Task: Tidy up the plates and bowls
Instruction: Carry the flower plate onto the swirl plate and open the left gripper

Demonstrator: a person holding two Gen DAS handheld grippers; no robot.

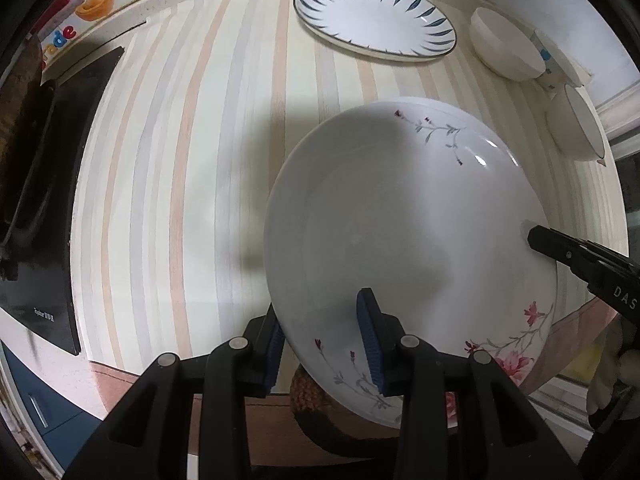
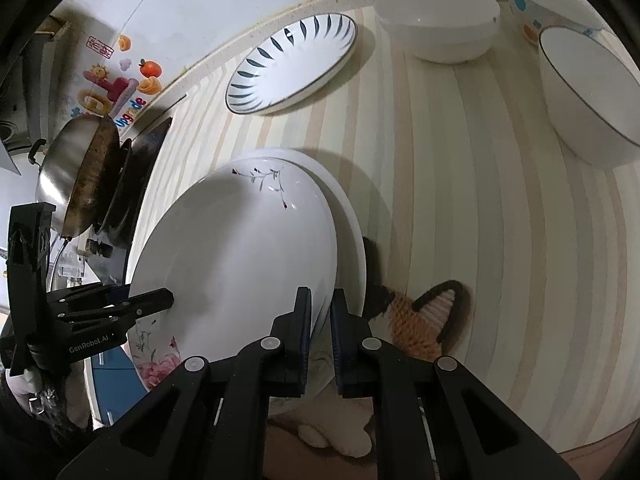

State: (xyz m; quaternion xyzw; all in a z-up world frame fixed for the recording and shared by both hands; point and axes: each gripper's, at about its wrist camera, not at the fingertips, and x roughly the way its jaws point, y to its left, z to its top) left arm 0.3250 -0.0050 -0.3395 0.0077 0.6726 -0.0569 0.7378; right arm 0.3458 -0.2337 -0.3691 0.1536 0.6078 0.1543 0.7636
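Gripping the near rim of the floral plate (image 1: pixel 400 224), my left gripper (image 1: pixel 326 344) has one blue pad on the plate's inner face and the other behind the rim, so the jaws are clamped on the edge. My right gripper (image 2: pixel 320 336) pinches the opposite rim the same way, its pads nearly together with the thin edge between them; in the left wrist view its black finger shows at the plate's right side. Between the two tools the floral plate sits tilted over the striped countertop (image 1: pixel 180 200), its pink blossoms toward the counter's front edge. From the right wrist view a second white rim (image 2: pixel 352 232) shows just behind and under it, though I cannot tell whether the two touch.

Further back on the countertop, a blue-leaf plate (image 1: pixel 376 20) lies flat near the wall. To its right stands a plain white bowl (image 2: pixel 440 24), then a spotted cup (image 2: pixel 532 12), and nearer, a dark-rimmed white bowl (image 2: pixel 588 96). A woven orange item (image 2: pixel 424 320) lies beside the floral plate. On the far left a steel wok (image 2: pixel 76 172) sits on the black stove (image 1: pixel 44 200).
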